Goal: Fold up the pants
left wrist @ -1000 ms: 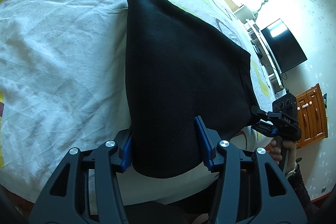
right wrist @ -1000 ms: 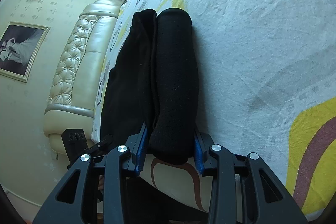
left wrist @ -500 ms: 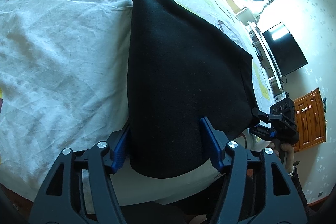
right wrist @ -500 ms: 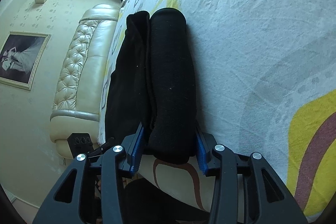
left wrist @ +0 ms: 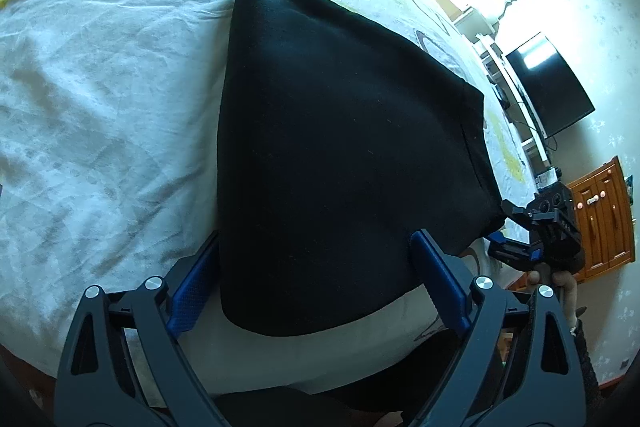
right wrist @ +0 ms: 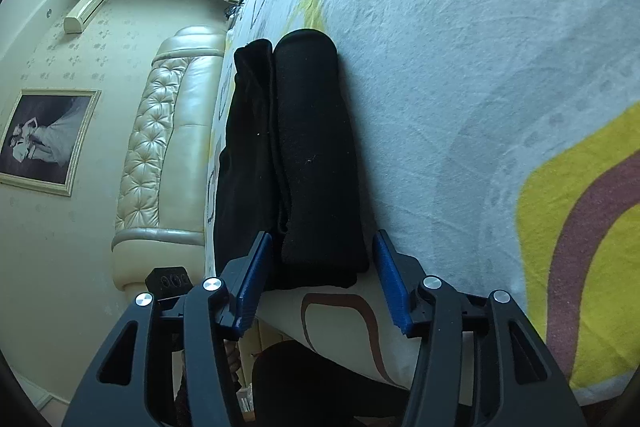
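The black pants (left wrist: 344, 147) lie folded into a thick stack on the patterned bed sheet (left wrist: 100, 107) near the bed's front edge. In the right wrist view the pants (right wrist: 308, 163) show edge-on as stacked layers. My left gripper (left wrist: 316, 287) is open, its blue pads on either side of the stack's near corner, not pressing the cloth. My right gripper (right wrist: 324, 275) is open too, its pads astride the stack's near end with a gap on the right side. The right gripper also shows in the left wrist view (left wrist: 540, 231) at the stack's far right corner.
The white sheet with yellow and brown shapes (right wrist: 560, 207) spreads around the pants. A padded cream headboard (right wrist: 160, 155) stands at one side, a TV (left wrist: 548, 87) and a wooden cabinet (left wrist: 596, 215) at the other. The bed's front edge (left wrist: 320, 359) runs under both grippers.
Both grippers have opened wider and drawn back a little from the folded pants. The pants have stayed in place on the bed.
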Available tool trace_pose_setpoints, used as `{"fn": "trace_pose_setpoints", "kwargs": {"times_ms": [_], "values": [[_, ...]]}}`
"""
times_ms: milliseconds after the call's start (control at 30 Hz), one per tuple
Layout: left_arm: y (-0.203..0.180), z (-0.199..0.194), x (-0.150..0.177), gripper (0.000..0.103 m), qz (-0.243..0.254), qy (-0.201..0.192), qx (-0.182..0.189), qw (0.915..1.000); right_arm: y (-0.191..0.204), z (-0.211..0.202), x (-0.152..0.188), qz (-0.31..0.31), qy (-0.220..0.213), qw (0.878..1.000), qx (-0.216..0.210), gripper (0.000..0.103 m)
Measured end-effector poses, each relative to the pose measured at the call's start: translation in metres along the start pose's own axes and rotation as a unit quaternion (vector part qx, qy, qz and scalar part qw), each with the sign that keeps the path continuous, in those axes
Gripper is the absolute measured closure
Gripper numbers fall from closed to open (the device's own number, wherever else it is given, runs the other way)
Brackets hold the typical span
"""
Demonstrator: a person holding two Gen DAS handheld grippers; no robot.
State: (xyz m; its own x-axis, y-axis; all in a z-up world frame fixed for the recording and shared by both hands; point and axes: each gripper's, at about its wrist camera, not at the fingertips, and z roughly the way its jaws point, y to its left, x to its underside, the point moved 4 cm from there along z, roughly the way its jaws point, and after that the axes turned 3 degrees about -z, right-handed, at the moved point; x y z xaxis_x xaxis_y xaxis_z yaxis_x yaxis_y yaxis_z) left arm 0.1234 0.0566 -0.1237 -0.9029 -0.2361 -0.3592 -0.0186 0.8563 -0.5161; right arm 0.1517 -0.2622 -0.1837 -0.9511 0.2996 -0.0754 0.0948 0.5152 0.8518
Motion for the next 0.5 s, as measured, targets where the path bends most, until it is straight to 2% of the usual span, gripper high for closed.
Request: {"fn": "trace_pose_setpoints", "kwargs": {"times_ms": [133, 267, 500], "values": [[-0.005, -0.007, 0.006, 0.009, -0.002, -0.011, -0.041, 0.9991, -0.001, -0.007, 0.003, 0.002, -0.009, 1.000, 0.012, 0.047], [-0.008, -0.019, 0.014, 0.009, -0.004, -0.029, -0.077, 0.9966, 0.001, -0.012, 0.008, -0.003, -0.019, 0.999, 0.026, 0.037], [-0.015, -0.042, 0.038, 0.009, 0.019, -0.057, -0.130, 0.9897, 0.002, -0.017, 0.021, 0.003, -0.023, 0.998, 0.051, 0.033]]}}
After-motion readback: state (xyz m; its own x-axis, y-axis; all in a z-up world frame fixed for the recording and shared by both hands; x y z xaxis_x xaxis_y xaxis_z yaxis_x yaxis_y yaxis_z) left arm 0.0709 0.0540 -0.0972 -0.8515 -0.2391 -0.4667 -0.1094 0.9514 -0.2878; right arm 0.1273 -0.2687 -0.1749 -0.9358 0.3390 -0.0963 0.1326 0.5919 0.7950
